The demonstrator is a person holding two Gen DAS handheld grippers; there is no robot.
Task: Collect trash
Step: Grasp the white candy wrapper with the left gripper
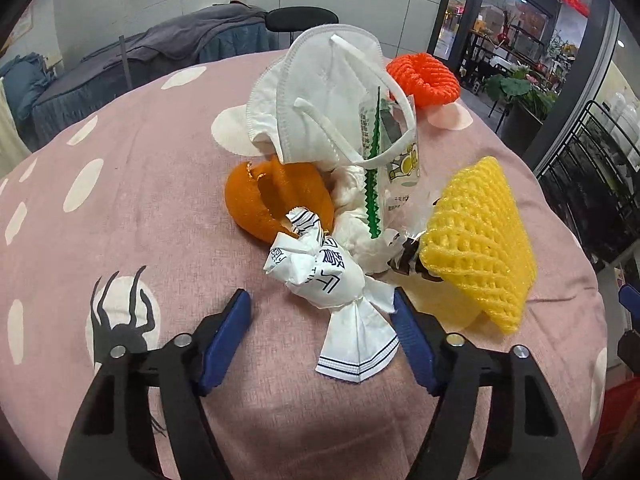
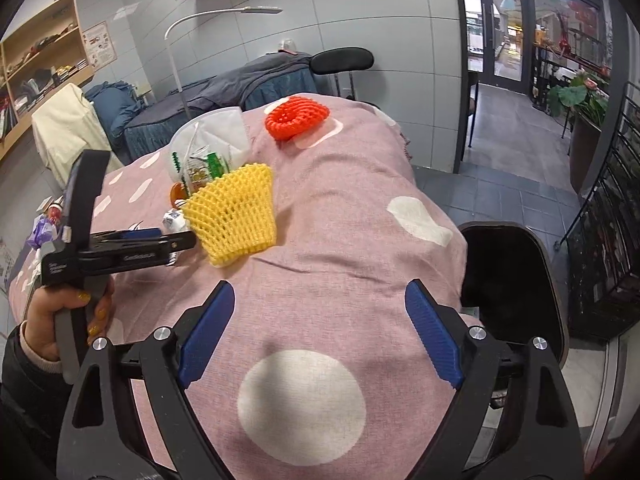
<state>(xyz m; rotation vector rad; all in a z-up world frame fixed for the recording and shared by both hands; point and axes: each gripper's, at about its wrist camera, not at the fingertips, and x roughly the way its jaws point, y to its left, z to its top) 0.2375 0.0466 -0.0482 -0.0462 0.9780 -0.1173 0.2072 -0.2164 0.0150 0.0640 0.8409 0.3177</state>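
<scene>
- Trash pile sits mid-table on pink spotted cloth: one white twisted wrapper, one orange peel, one white face mask, one clear printed packet with green zigzag edge, one yellow foam net, crumpled white tissue under the packet.
- One red foam net lies apart at the far edge.
- Left gripper is partly open around the wrapper's twisted tail; right blue pad touches or nearly touches the paper, left pad stands clear. Not gripped.
- Right gripper is wide open with nothing between the jaws, over bare cloth near the table's edge, pointing down at a slant.
- Black bin stands just beside the table on the right.
- Right wrist view: a hand in a dark sleeve holds the left tool's handle, reaching in from the left toward the pile.
- Room: grey tiled walls, grey-draped furniture behind, wooden shelves, glass doors, potted plants.
</scene>
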